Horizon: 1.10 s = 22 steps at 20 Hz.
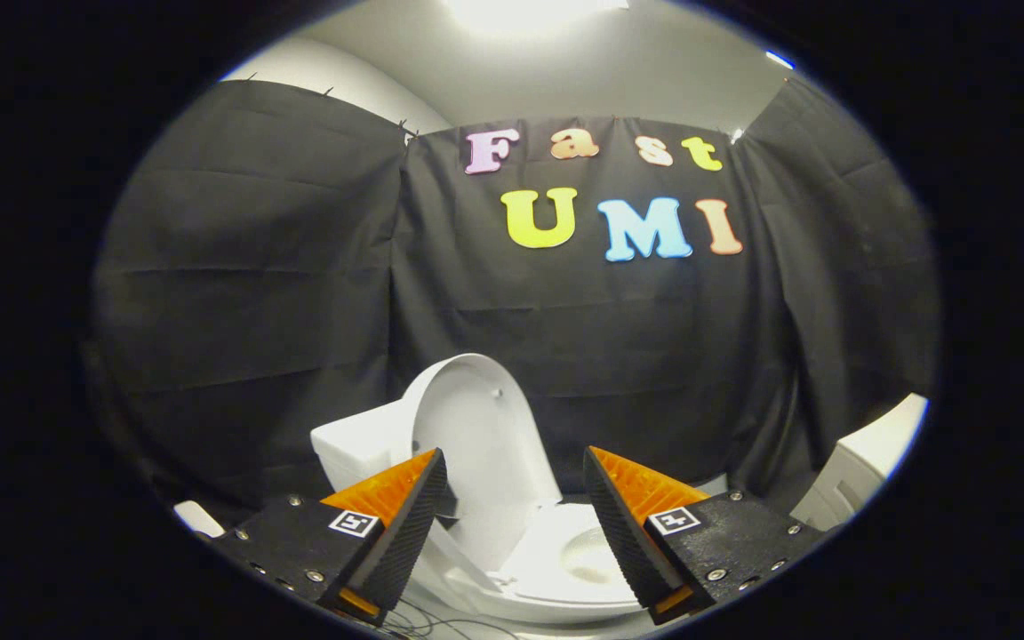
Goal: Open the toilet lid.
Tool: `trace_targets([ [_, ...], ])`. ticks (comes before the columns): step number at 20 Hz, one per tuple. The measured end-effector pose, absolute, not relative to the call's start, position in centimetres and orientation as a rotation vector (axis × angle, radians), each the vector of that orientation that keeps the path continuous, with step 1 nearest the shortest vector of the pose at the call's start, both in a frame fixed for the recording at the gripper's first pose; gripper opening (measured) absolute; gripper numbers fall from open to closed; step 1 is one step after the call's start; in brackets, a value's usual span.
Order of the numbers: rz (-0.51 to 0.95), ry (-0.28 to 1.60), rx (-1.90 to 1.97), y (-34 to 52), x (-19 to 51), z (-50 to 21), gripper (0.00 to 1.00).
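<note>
The white plastic toilet lid (476,436) stands raised, nearly upright, leaning back toward the white cistern (356,449) behind it. Below it the white seat and bowl (565,564) lie exposed, just ahead of my fingers. My gripper (516,471) is spread wide, holding nothing; the lid shows in the gap between the fingertips, not touched by either. Black cloth wall (254,267) beyond. A white fixture (868,462) sits off to the right.

White toilet lid (476,427) and seat (565,569), plain black cloth wall (281,293), pale grey ceiling (619,71).
</note>
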State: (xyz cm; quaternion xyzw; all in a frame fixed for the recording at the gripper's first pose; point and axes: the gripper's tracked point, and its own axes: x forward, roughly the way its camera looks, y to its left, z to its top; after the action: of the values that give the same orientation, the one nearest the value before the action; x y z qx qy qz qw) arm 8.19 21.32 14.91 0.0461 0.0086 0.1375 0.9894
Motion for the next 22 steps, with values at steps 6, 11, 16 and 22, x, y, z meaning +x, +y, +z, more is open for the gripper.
trace_targets([
  [6, 0.216, -0.008, -0.023, 14.6, 5.3, 13.9, 0.94],
  [11, 0.206, -0.020, 0.022, 11.3, 1.9, 13.3, 0.94],
  [16, 0.173, -0.040, 0.044, 7.6, -1.4, 12.0, 0.95],
  [22, 0.129, -0.021, 0.058, 4.4, -2.4, 10.2, 0.95],
])
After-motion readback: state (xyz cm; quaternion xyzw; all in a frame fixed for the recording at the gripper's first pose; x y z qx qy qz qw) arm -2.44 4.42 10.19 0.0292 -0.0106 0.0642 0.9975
